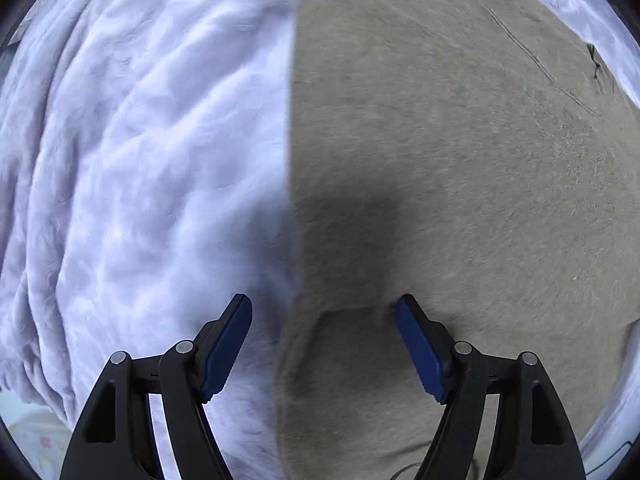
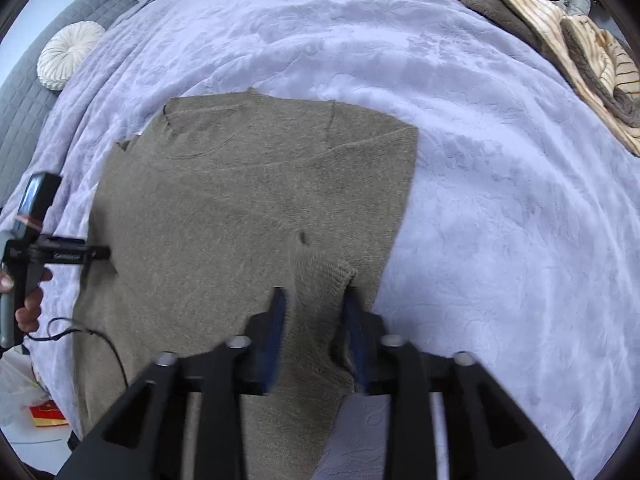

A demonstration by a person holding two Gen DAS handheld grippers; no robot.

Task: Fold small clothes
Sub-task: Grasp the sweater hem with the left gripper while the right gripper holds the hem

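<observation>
A taupe knit sweater (image 2: 248, 184) lies flat on a lavender bedspread (image 2: 500, 200), with one side folded in. My right gripper (image 2: 316, 296) is shut on the ribbed cuff of a sleeve (image 2: 324, 280), holding it over the sweater's lower right part. My left gripper (image 1: 324, 312) is open just above the sweater's left edge (image 1: 296, 200), with one finger over the bedspread (image 1: 140, 160) and one over the knit (image 1: 460, 180). The left gripper also shows in the right wrist view (image 2: 100, 254) at the sweater's left edge.
A pile of brown and cream striped clothes (image 2: 560, 40) lies at the bed's far right. A grey quilted sofa (image 2: 36, 92) with a round white cushion (image 2: 68, 54) stands at far left. A black cable (image 2: 92, 336) trails over the bed's near left.
</observation>
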